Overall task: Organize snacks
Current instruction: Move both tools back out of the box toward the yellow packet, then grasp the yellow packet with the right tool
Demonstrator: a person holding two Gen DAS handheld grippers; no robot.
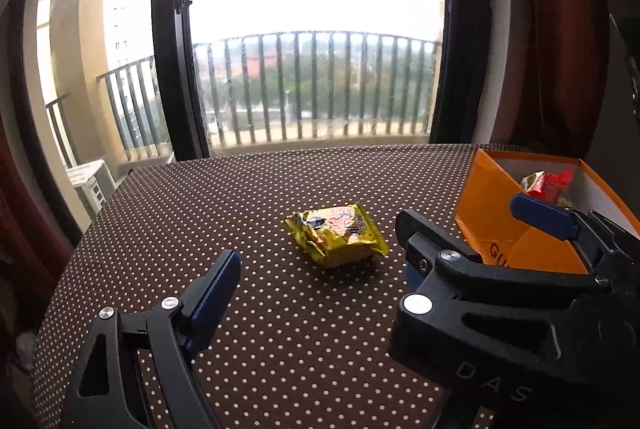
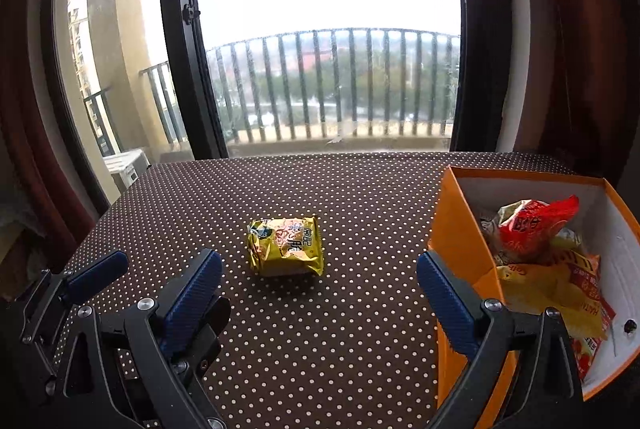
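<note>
A yellow snack packet lies alone on the brown polka-dot table; it also shows in the right wrist view. An orange box at the right holds several snack packets, a red one on top; the box shows in the left wrist view too. My left gripper is open and empty, just short of the yellow packet. My right gripper is open and empty, its right finger beside the box's left wall. The right gripper also appears in the left wrist view.
A large window with a black frame and a balcony railing stands behind the table's far edge. Dark red curtains hang at both sides. The left gripper's finger shows at the lower left of the right wrist view.
</note>
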